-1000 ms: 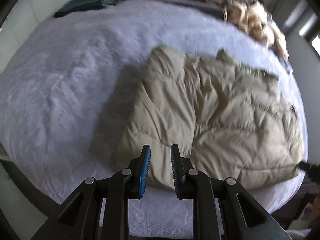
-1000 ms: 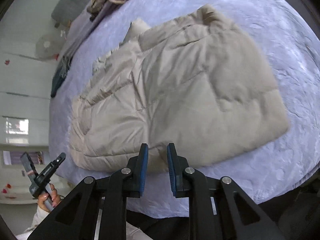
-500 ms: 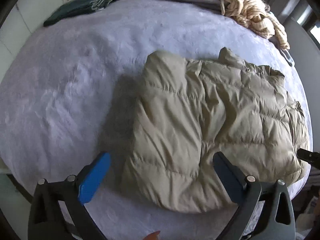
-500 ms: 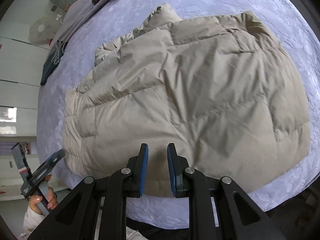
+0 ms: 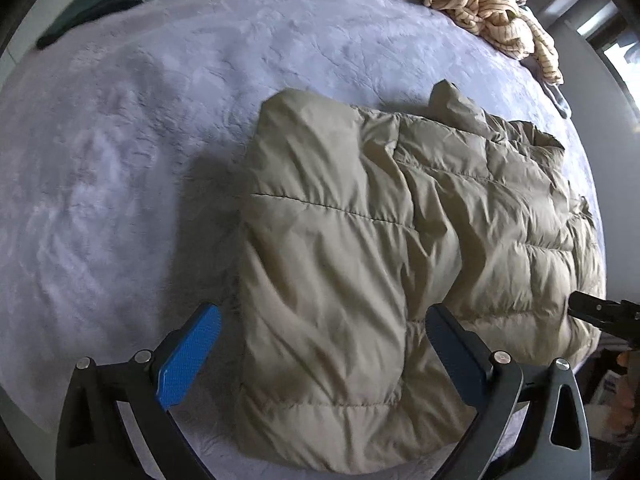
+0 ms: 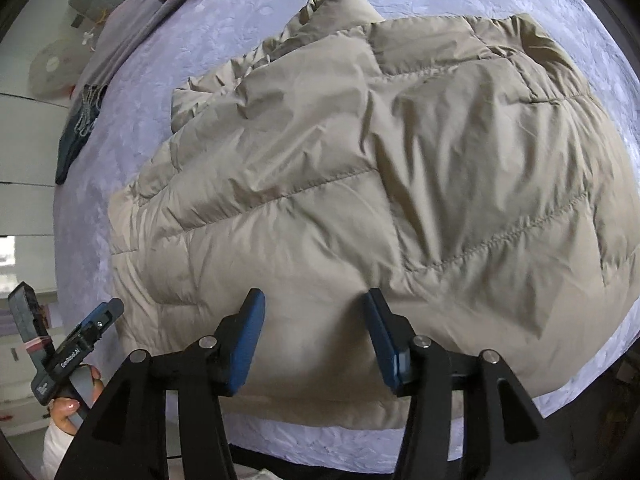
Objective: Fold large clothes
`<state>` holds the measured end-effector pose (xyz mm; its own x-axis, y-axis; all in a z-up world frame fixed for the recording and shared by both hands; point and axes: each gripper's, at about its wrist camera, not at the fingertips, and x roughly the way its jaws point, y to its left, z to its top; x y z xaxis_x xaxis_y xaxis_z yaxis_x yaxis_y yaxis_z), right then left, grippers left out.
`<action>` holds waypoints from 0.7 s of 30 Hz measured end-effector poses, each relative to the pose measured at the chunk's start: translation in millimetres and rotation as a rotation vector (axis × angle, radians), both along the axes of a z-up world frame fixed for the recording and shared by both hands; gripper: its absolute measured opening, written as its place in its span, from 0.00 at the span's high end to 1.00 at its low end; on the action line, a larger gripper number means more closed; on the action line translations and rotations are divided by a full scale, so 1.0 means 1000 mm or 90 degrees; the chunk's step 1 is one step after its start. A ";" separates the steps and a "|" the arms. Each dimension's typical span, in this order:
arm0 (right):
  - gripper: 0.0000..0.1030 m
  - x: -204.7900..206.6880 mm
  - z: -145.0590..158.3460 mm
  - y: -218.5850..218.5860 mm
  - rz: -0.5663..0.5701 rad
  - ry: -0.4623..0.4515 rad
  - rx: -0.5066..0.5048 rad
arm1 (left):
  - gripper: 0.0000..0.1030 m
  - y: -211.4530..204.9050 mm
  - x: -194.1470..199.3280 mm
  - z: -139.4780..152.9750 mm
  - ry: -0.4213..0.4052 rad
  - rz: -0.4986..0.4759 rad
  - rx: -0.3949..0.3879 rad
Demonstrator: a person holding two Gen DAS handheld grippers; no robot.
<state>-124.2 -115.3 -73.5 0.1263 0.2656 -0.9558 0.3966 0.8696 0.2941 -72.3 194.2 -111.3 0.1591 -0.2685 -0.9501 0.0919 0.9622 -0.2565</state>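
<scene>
A beige puffer jacket (image 5: 380,240) is lying on the lavender bed (image 5: 140,140), filling the centre and right of the left wrist view and most of the right wrist view. It is already doubled over on itself: one quilted panel is resting on top of another, with a collar or sleeve end poking out at the upper edge, so at least one fold appears done. The bundle is still wide and puffy, and its edges are not lining up neatly, so a further fold and some flattening probably remain. The left hand-held gripper (image 5: 320,356) is hanging over the jacket's near left corner with its jaws spread fully apart, straddling the fabric without pressing on it. The right hand-held gripper (image 6: 312,336) is hovering over the near hem in the lower centre of its view; its jaws are opening, with jacket cloth showing below the gap but nothing pinched between the pads. Both appear to be lining up for a fresh grasp along the near edge. A striped garment (image 5: 496,16) is heaped at the upper right of the left view, and a dark green cloth (image 5: 100,4) is lying at its upper left, both well apart from the jacket.
</scene>
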 end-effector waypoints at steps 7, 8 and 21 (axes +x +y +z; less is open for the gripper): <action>0.42 0.002 -0.007 0.002 0.006 0.001 0.013 | 0.01 0.036 0.026 -0.020 0.041 0.031 -0.130; 0.42 0.002 -0.009 0.001 0.012 0.000 0.015 | 0.01 0.044 0.028 -0.028 0.063 0.042 -0.180; 0.39 0.013 -0.023 0.010 0.072 0.011 0.009 | 0.04 0.001 0.046 -0.104 0.210 -0.076 -0.394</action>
<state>-111.4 -105.5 -96.1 0.0776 0.2904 -0.9537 0.3008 0.9052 0.3001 -26.7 195.1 -215.2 -0.1748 -0.7719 -0.6112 0.0114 0.6191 -0.7852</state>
